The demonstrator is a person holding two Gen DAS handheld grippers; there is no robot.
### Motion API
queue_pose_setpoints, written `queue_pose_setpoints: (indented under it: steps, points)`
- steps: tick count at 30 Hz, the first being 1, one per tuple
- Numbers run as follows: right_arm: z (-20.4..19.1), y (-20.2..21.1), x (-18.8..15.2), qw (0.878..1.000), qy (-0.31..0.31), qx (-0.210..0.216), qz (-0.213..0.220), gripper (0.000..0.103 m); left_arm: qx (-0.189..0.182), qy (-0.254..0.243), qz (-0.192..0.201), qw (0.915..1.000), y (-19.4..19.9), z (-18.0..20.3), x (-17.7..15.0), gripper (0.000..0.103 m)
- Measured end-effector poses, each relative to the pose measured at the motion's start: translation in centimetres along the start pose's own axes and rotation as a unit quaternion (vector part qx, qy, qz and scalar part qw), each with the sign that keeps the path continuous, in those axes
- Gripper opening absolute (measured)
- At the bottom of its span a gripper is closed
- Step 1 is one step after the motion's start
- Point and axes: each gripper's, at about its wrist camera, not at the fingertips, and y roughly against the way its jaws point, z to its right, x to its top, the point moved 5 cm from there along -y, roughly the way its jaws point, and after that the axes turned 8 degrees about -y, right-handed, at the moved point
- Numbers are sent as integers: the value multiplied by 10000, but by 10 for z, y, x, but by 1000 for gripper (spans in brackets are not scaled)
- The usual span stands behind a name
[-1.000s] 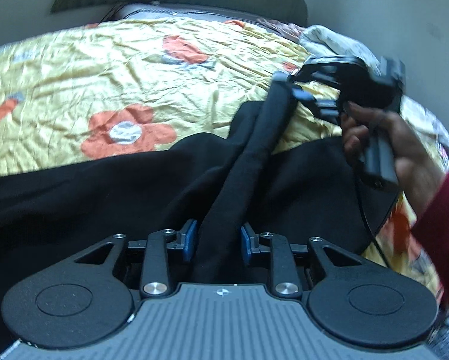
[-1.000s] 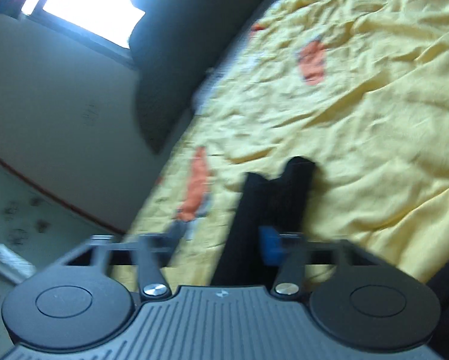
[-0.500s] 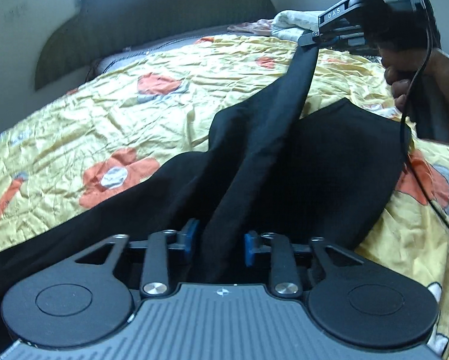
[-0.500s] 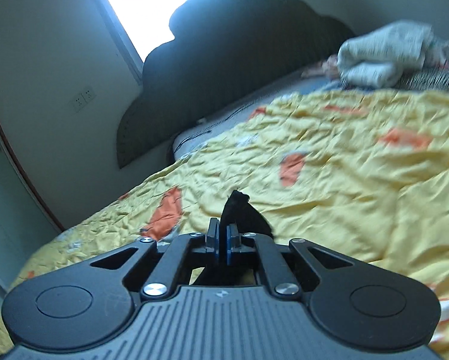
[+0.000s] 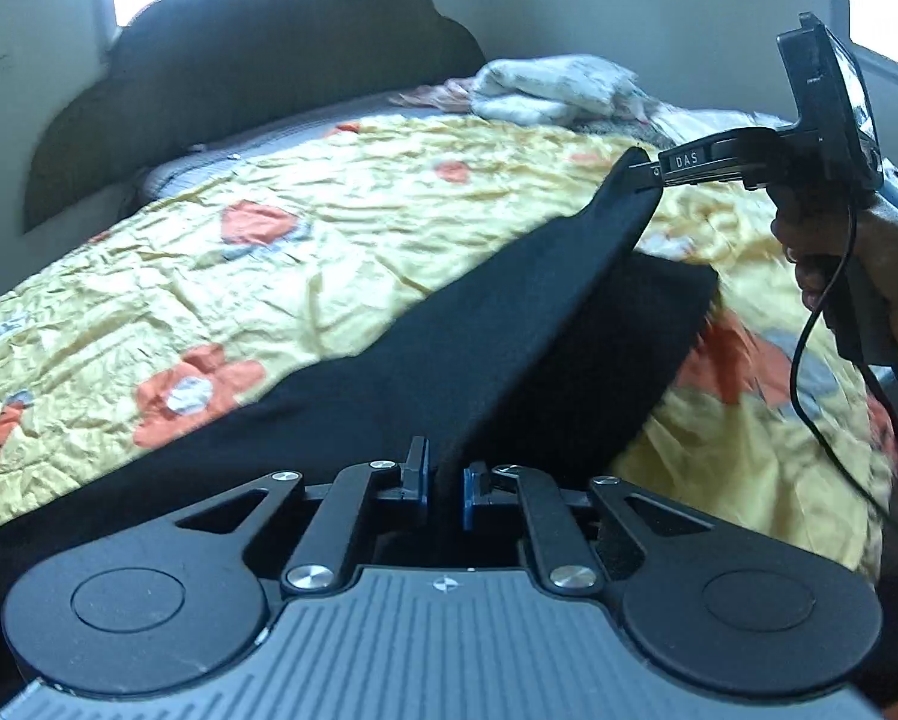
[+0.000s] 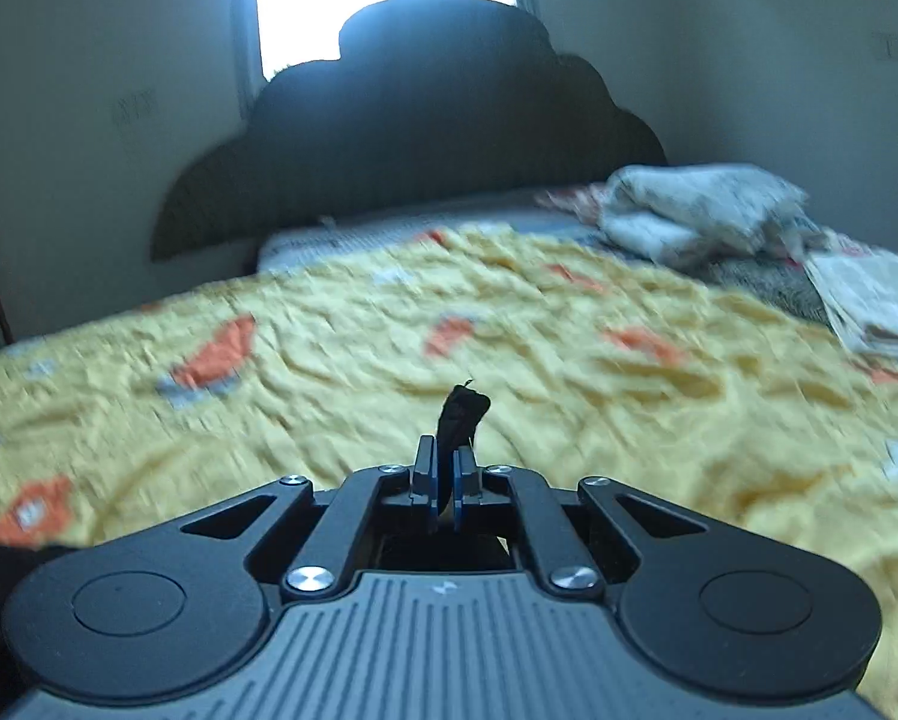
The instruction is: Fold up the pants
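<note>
Black pants (image 5: 509, 348) lie across a yellow flowered bedspread (image 5: 329, 240). One edge is lifted into a taut band between my two grippers. My left gripper (image 5: 446, 468) is at the near end of that band, its jaws closing with the fabric filling the narrow gap between the blue pads. My right gripper (image 5: 644, 171), held by a hand (image 5: 887, 276) at the upper right, is shut on the far corner of the pants. In the right wrist view the right gripper (image 6: 447, 468) pinches a small black tip of the pants (image 6: 464, 411) above the bed.
A dark scalloped headboard (image 6: 449, 120) stands at the far end under a bright window. A heap of white bedding (image 5: 557, 90) and folded cloth (image 6: 869, 300) lie at the bed's far right. A black cable (image 5: 809, 372) hangs from the right gripper.
The left jaws have narrowed onto the fabric. The right gripper has risen and moved right, pulling the pants edge taut. Both views have rolled towards level.
</note>
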Motion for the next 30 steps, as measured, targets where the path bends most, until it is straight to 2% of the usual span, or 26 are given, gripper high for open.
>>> queue_pose_setpoints:
  steps: [4,8,11,13,14,16,17,19,21,23,24,25,28,30]
  points:
    - [22,6,-20,9991,-336,-104,-239,5,-50,-124,-85,9999,1,11,-7,11]
    - [25,15,-31,9989,-259,-225,-330,5,-44,-194,-110,9997,0,14,-10,11]
    - [27,19,-39,9984,-217,-317,-424,5,-102,-127,-287,9995,-10,14,-16,11]
    - [31,19,-44,9977,-240,-357,-523,5,-85,-94,-351,9993,-13,15,-19,26]
    - [32,19,-47,9973,-250,-386,-569,5,-78,-74,-354,9993,-13,15,-19,26]
    - [35,19,-51,9967,-275,-423,-633,5,-12,-22,-386,9993,-11,14,-18,40]
    - [35,17,-53,9960,-245,-442,-735,5,4,4,-390,9992,-9,12,-17,43]
    - [37,17,-53,9952,-244,-537,-776,16,-129,134,-364,9992,-1,7,-15,56]
    - [41,25,-47,9951,-230,-796,-534,19,-385,366,-249,9983,10,1,-12,64]
    - [39,37,-34,9929,-96,-1184,-36,19,-474,654,-93,9967,22,-10,-11,66]
    - [33,41,-28,9933,-27,-1146,151,19,-462,803,-39,9957,26,-16,-10,66]
    - [23,42,-23,9962,36,-853,200,19,-420,966,4,9944,29,-22,-9,66]
    - [-23,25,-27,9986,367,242,-307,19,-91,1483,43,9889,28,-47,-12,67]
    - [-52,7,-41,9922,684,730,-746,19,182,1575,-244,9871,18,-57,-19,67]
